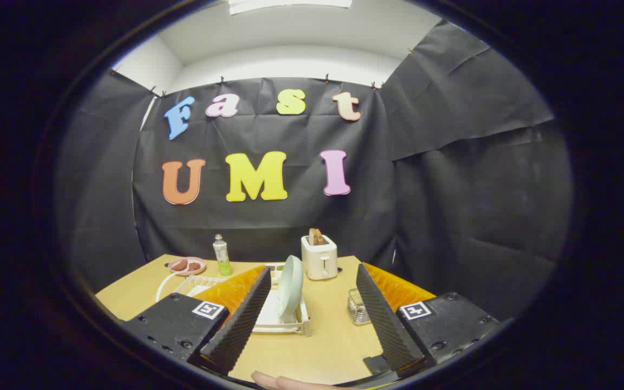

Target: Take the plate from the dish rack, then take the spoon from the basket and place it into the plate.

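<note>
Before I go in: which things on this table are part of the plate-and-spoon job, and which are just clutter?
Job:
- pale green plate, upright in the white dish rack, beyond the open gripper
- wire basket, beside the right finger; the spoon cannot be made out

Clutter:
- toaster with toast
- green bottle
- pink dish of food

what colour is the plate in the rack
Pale green. The plate stands on edge in the rack, beyond the open gripper; gripper view.
</note>
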A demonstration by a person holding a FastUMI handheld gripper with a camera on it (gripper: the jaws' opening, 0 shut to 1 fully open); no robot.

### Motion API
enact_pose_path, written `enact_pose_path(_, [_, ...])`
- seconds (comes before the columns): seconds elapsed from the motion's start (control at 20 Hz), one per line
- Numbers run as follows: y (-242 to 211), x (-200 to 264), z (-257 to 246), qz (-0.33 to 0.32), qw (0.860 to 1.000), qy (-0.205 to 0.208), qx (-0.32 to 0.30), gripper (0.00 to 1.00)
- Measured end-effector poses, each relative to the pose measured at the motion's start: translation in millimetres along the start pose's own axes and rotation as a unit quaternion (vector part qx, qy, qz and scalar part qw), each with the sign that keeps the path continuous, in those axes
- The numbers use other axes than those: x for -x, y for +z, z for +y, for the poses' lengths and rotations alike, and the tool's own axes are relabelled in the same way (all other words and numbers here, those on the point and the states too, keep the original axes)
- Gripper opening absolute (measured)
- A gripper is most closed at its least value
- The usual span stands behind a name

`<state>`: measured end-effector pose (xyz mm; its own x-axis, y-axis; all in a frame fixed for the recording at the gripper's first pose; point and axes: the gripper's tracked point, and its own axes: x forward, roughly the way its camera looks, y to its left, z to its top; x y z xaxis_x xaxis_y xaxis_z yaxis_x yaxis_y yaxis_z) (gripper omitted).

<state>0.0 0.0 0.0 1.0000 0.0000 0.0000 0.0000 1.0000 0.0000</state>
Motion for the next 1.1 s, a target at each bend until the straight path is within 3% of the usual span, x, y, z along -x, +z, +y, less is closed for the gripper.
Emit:
enact_pose_path(0.8, [-14, -11, -3, 0.024, 1.0, 0.007, 0.008, 1.0])
enact_pose_path(1.1, [-20, -37, 17, 0.066, 0.996, 0.05, 0.016, 1.0])
